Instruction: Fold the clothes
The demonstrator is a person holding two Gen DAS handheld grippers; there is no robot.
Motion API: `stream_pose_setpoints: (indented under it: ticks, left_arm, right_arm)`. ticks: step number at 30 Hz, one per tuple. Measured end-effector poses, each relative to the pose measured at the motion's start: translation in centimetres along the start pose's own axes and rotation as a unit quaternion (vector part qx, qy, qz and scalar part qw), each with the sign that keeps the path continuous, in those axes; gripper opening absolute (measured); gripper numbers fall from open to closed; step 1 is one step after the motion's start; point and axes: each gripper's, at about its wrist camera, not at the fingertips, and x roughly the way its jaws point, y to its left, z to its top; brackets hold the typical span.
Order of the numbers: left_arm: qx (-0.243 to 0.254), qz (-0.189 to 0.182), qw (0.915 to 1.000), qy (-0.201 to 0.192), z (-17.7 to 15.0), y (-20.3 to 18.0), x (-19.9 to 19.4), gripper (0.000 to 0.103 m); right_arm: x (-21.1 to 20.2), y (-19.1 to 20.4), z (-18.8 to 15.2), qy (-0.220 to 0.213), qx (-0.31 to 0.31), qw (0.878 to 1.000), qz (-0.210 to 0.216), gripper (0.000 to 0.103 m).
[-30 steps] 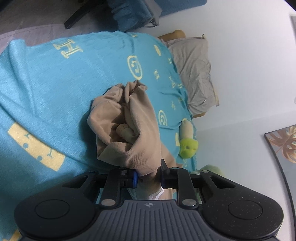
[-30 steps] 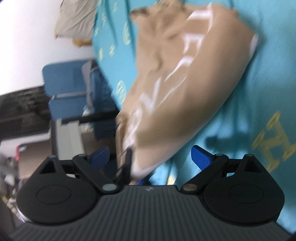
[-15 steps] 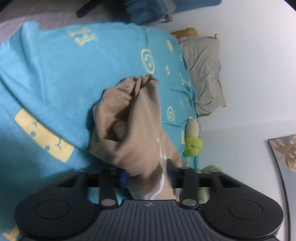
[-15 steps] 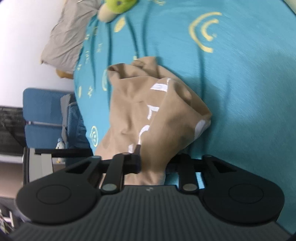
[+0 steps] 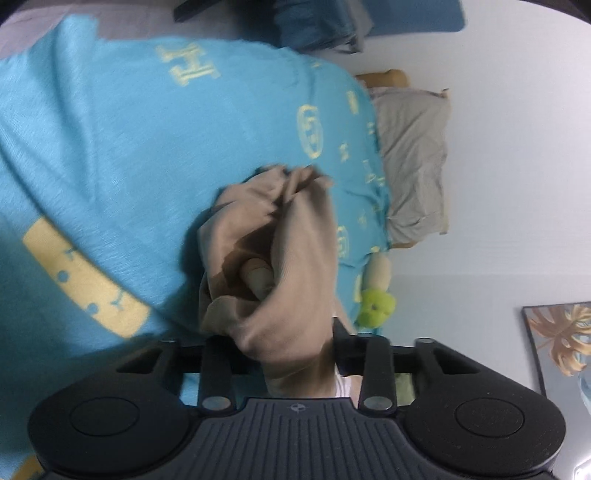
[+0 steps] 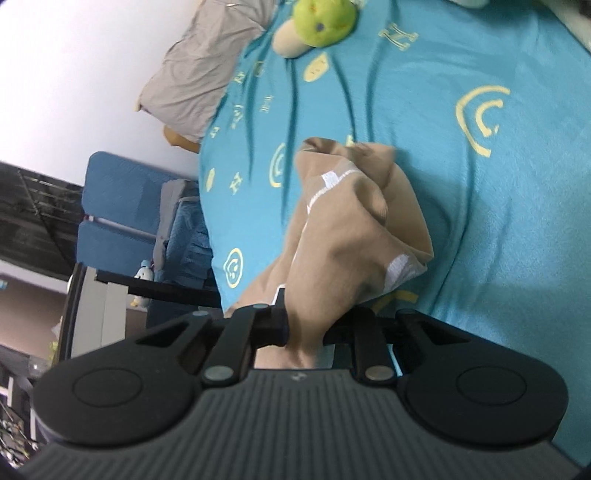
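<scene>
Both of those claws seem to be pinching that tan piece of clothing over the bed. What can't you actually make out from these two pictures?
- Left wrist view: the left gripper fingertips, buried in the tan garment.
- Right wrist view: the right gripper fingertips, likewise covered by cloth.
- Both views: what kind of garment it is; it is bunched up.
- Right wrist view: the white print, folded and blurred, unreadable.
- Left wrist view: the green plush toy, small and partly behind the garment.

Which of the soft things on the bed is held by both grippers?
The tan garment: both grippers clamp it. The gray pillow and green plush toy lie untouched.
</scene>
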Motion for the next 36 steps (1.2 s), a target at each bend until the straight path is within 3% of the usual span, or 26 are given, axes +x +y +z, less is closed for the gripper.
stream_pose_setpoints:
  ticks: [7, 13, 18, 22, 27, 32, 36]
  left_arm:
    - [0.076, -0.02, 0.9969, 0.011, -2.8, -6.1, -3.7, 0.028]
    - [0.071, -0.044, 0.9961, 0.028, -7.9, -10.8, -8.3, 0.026]
    - [0.107, -0.059, 0.9916, 0.043, -12.4, -17.3, -7.9, 0.026]
    - [0.141, -0.074, 0.9845, 0.073, -17.0, -23.9, -3.8, 0.026]
    - [0.162, -0.104, 0.9719, 0.135, -24.2, -32.9, 4.6, 0.026]
    - [0.2, -0.147, 0.9485, 0.197, -32.1, -41.5, 14.5, 0.026]
    - [0.243, -0.161, 0.9286, 0.23, -37.9, -46.0, 21.9, 0.027]
  right_arm:
    - [-7.2, 0.5, -0.1, -0.028, 0.002, 0.999, 0.025, 0.017]
    - [-14.2, 0.8, -0.2, -0.054, 0.005, 0.997, 0.05, 0.017]
    - [-20.3, 1.1, 3.2, -0.08, -0.003, 0.995, 0.064, 0.017]
    - [-24.8, 1.1, 9.0, -0.119, -0.007, 0.99, 0.069, 0.017]
    - [-31.0, 1.2, 19.2, -0.185, -0.018, 0.981, 0.053, 0.017]
    - [-37.7, 1.9, 28.8, -0.269, -0.057, 0.961, 0.012, 0.017]
    - [-41.2, 1.2, 33.3, -0.32, -0.096, 0.942, -0.036, 0.017]
